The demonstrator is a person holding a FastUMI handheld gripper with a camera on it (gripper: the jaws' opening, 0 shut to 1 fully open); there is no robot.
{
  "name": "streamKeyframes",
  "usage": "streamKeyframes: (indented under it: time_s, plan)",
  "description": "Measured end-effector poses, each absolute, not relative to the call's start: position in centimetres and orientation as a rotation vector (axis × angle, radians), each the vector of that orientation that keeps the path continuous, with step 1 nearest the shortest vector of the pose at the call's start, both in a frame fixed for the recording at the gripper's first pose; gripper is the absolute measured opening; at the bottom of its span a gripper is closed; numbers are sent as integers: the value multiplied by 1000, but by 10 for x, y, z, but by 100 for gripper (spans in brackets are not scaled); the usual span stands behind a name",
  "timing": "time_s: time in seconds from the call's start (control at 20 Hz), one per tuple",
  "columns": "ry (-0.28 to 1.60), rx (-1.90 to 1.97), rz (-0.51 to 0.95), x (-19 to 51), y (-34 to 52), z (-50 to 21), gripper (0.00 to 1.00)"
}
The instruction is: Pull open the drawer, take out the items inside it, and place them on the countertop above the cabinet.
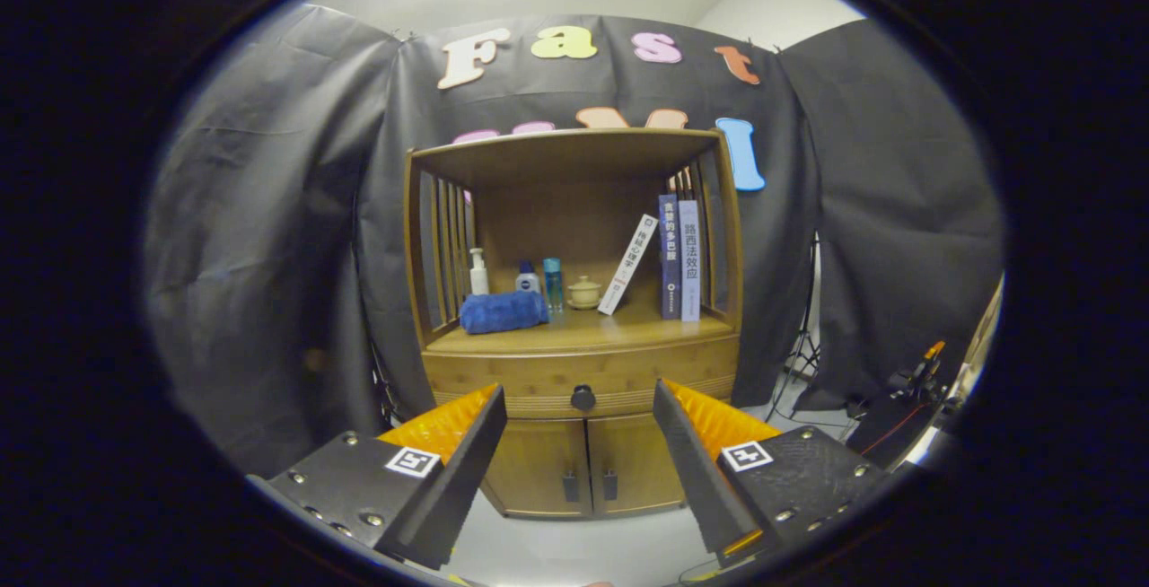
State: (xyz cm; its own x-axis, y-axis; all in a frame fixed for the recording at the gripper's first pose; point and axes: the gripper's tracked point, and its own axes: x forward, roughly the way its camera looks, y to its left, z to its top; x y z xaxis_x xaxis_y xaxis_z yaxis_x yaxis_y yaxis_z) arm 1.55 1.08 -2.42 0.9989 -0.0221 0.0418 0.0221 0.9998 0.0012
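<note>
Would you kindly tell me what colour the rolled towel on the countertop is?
The rolled towel is blue, seen clearly in the gripper view beyond the open gripper.

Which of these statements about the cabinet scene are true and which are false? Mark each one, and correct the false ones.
1. The drawer is already pulled open. False: it is closed, its knob flush at the front.
2. The claw is open, with the knob seen between its fingers. True.
3. A rolled blue towel lies on the countertop. True.
4. All three books stand upright. False: the white one leans against the others.
5. The claw grips the knob. False: it is apart from it.
</note>
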Motion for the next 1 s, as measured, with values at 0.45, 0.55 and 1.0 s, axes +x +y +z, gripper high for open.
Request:
streamKeyframes:
  time_s: [0.45, 0.55, 1.0]
  plan:
    - [-51, -96, -2, 30, -15, -45, 98]
    - [-44, -79, -3, 38, -25, -51, 98]
    - [-45, -36, -14, 84, -55, -36, 98]
